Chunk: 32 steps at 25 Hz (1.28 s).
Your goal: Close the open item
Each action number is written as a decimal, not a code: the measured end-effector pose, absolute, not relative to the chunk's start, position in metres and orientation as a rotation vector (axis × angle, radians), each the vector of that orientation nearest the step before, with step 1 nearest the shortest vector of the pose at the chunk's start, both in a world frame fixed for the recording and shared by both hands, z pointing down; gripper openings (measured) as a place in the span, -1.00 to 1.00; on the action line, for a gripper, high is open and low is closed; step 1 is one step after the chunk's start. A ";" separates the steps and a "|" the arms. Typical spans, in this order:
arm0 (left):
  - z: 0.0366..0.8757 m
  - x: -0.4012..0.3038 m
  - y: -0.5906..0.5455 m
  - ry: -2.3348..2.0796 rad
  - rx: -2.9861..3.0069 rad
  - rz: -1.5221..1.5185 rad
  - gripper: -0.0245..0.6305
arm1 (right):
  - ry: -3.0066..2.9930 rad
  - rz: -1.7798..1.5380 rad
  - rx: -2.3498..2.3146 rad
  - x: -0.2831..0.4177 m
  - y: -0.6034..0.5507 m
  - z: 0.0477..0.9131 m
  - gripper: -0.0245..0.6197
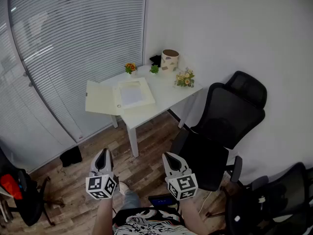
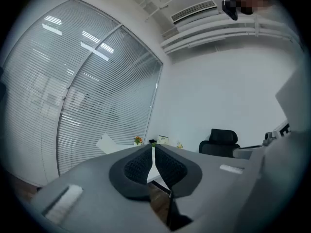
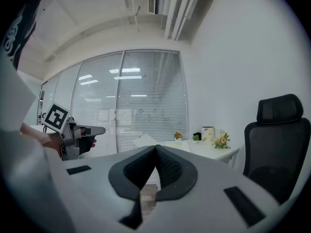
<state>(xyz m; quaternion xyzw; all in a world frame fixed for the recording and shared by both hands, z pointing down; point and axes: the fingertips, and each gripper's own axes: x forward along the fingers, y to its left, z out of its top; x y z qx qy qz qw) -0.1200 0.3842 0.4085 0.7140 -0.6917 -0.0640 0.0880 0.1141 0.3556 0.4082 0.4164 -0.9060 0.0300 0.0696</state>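
Observation:
A cream box [image 1: 132, 94] lies open on the white table [image 1: 161, 89], its lid [image 1: 100, 98] folded out flat to the left past the table edge. Both grippers hang low near my body, well short of the table, over the wooden floor. My left gripper [image 1: 103, 153] is shut with nothing between its jaws; in the left gripper view [image 2: 153, 147] the pads meet at the tip. My right gripper [image 1: 171, 156] is shut and empty too, its pads touching in the right gripper view [image 3: 156, 147]. That view also shows the box lid [image 3: 146, 140] far ahead.
On the table's far side stand a round patterned container [image 1: 169, 59], an orange flower pot [image 1: 130, 67], a small green plant [image 1: 154, 69] and a bouquet [image 1: 185, 78]. A black office chair [image 1: 222, 126] stands right of the table, another chair [image 1: 274, 199] at lower right. Window blinds [image 1: 73, 43] are on the left.

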 end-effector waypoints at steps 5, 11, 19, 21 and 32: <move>0.407 -0.110 0.378 -2.036 2.153 -0.180 -0.85 | -2.730 0.092 1.265 0.120 0.352 0.407 -0.92; 0.402 -0.111 0.375 -2.013 2.146 -0.226 -0.77 | -2.729 0.086 1.290 0.129 0.353 0.405 -0.92; 0.434 -0.129 0.356 -2.000 2.019 -0.214 -0.44 | -2.730 0.145 1.344 0.141 0.324 0.416 -0.91; 0.442 -0.139 0.341 -2.006 1.977 -0.228 -0.43 | -2.715 0.149 1.331 0.140 0.310 0.422 -0.91; 0.514 -0.228 0.191 -2.015 1.684 -0.303 -0.43 | -2.595 0.136 1.205 0.101 0.147 0.471 -0.91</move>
